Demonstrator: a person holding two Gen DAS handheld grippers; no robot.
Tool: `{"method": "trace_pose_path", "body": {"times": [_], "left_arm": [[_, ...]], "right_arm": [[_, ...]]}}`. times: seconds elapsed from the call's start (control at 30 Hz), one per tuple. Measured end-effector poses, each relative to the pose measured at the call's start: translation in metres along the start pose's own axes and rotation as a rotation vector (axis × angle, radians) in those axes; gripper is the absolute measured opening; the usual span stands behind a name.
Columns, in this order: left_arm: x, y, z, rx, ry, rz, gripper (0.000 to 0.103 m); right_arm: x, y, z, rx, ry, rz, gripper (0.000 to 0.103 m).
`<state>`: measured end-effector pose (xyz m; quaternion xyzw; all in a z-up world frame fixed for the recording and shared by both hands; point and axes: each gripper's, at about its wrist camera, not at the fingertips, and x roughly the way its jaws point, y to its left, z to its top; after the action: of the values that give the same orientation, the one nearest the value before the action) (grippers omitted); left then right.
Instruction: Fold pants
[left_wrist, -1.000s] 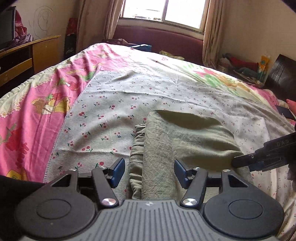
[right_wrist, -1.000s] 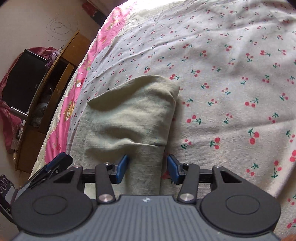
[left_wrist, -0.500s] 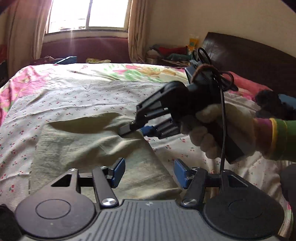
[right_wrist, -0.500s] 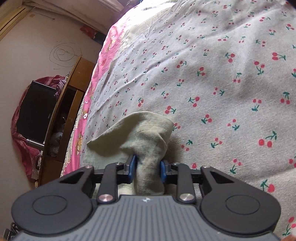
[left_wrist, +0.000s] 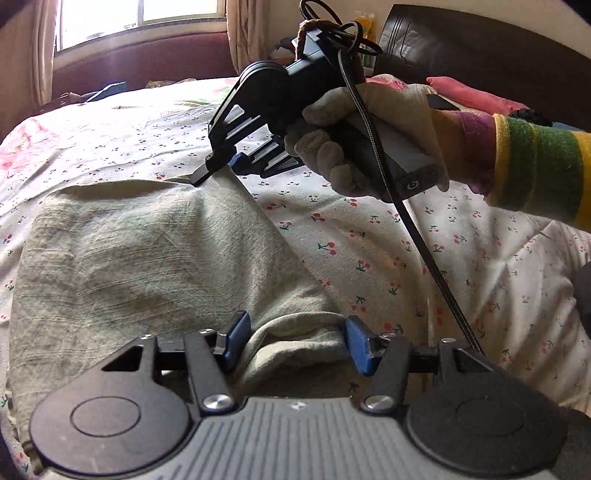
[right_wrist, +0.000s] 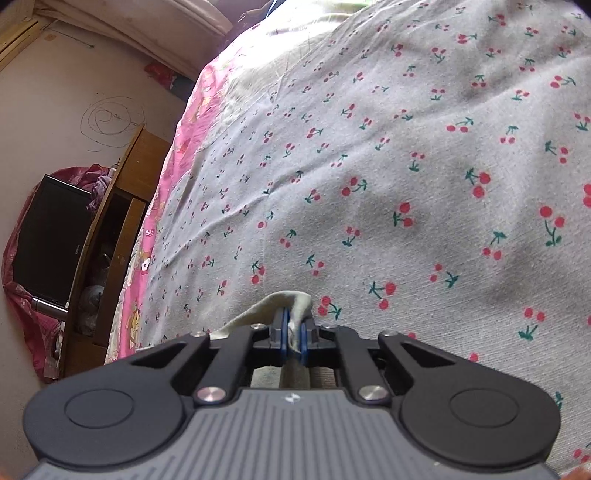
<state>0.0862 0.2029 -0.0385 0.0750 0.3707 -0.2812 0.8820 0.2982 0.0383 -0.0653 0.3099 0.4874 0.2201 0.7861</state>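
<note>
A wide bed is carrying everything, and a cherry-print sheet (left_wrist: 424, 258) is covering it, with a pink floral quilt (right_wrist: 177, 155) showing along one side. Pale green pants (left_wrist: 147, 251), folded, are lying directly on the sheet, rumpled.

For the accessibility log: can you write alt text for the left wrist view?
The left gripper hovers open over a near corner of the folded pants on a cherry-print bedspread. Beyond it, a gloved hand holds the right gripper, shut on the pants' far corner. A window and dark headboard sit behind.
</note>
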Motion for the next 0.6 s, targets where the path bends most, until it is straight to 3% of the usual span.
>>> {"method": "trace_pose_path", "body": {"times": [0.17,0.23,0.3,0.37,0.43,0.6], "left_arm": [[-0.029,-0.002,-0.010,-0.003,0.016,-0.001,0.068],[-0.041,0.002,-0.013,-0.037,0.019,-0.002,0.068],[-0.048,0.008,-0.018,-0.076,0.033,-0.014,0.069],[-0.047,0.013,-0.023,-0.098,0.089,-0.013,0.069],[-0.044,0.017,-0.034,-0.126,0.136,0.026,0.069],[-0.075,0.020,-0.034,-0.180,0.052,0.050,0.069]], "right_arm": [[-0.031,0.006,-0.007,-0.074,-0.028,-0.016,0.012],[-0.055,0.019,-0.024,-0.172,-0.060,-0.050,0.012],[-0.078,0.029,-0.050,-0.264,-0.032,-0.049,0.012],[-0.089,0.031,-0.077,-0.291,0.032,-0.020,0.012],[-0.086,0.032,-0.112,-0.292,0.167,0.006,0.012],[-0.070,0.020,-0.167,-0.252,0.423,-0.021,0.013]]}}
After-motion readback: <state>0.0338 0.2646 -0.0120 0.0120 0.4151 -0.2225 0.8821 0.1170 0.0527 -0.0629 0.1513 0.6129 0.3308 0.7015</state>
